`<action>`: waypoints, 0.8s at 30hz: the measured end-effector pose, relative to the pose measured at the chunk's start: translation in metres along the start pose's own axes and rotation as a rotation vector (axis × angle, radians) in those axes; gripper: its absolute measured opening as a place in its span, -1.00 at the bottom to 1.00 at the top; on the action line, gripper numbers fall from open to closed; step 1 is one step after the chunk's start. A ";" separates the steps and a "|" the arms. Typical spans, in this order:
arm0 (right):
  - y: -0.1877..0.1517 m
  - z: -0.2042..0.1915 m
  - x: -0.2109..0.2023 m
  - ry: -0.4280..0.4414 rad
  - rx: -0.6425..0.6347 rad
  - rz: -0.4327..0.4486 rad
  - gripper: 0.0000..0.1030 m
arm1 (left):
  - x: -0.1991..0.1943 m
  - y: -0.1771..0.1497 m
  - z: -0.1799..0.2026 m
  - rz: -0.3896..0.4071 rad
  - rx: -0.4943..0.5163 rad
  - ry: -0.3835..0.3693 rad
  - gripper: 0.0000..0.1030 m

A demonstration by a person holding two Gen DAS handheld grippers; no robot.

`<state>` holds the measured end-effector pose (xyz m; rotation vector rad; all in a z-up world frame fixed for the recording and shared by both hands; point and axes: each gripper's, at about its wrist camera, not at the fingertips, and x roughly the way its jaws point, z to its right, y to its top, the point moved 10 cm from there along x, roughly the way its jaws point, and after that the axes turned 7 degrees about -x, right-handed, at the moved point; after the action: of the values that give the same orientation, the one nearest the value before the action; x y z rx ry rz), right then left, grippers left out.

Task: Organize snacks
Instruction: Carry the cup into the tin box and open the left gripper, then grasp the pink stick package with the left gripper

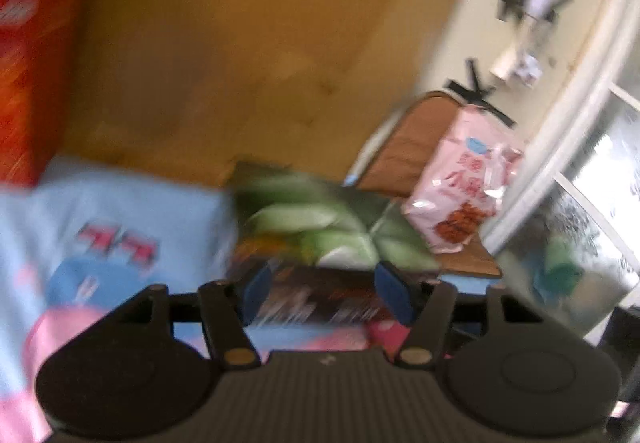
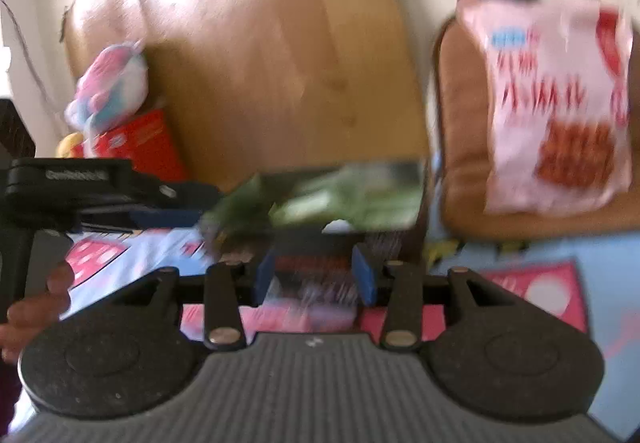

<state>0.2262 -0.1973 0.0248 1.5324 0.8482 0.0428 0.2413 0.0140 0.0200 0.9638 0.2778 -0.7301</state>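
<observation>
Both grippers, left (image 1: 326, 293) and right (image 2: 316, 279), clamp the green box (image 1: 320, 231) low center, probably sharing its weight. Pink bag (image 1: 464, 179) sits right on the chair (image 1: 404, 147).

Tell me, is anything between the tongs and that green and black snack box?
Nothing visible. The green and black snack box already sits between the pads of both the left tongs and the right tongs; contact is too blurred to confirm.

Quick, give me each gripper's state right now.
Left gripper: shut on the green snack box, one end.
Right gripper: shut on the same box, other end.
</observation>
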 end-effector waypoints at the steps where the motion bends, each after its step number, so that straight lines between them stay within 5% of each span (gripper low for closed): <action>1: -0.008 -0.004 0.002 0.013 -0.001 -0.027 -0.12 | -0.005 -0.009 -0.015 -0.013 -0.049 0.023 0.15; 6: -0.024 -0.013 0.038 0.042 -0.006 -0.115 -0.12 | 0.000 -0.038 -0.049 -0.080 -0.141 0.109 0.15; 9: -0.029 -0.019 0.057 0.056 -0.002 -0.158 -0.12 | 0.015 -0.046 -0.054 -0.126 -0.163 0.114 -0.14; 11: -0.035 -0.025 0.061 0.075 0.025 -0.182 -0.10 | 0.020 -0.051 -0.056 -0.136 -0.163 0.122 -0.17; 17: -0.038 -0.052 0.031 0.027 -0.064 -0.151 -0.11 | -0.004 -0.052 -0.039 -0.115 -0.133 0.068 -0.17; 24: -0.033 -0.080 -0.034 0.023 -0.130 -0.003 -0.13 | -0.067 -0.072 -0.011 -0.046 -0.029 -0.004 -0.17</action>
<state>0.1461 -0.1503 0.0260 1.4112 0.8493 0.1114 0.1443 0.0265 0.0021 0.9304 0.3068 -0.7679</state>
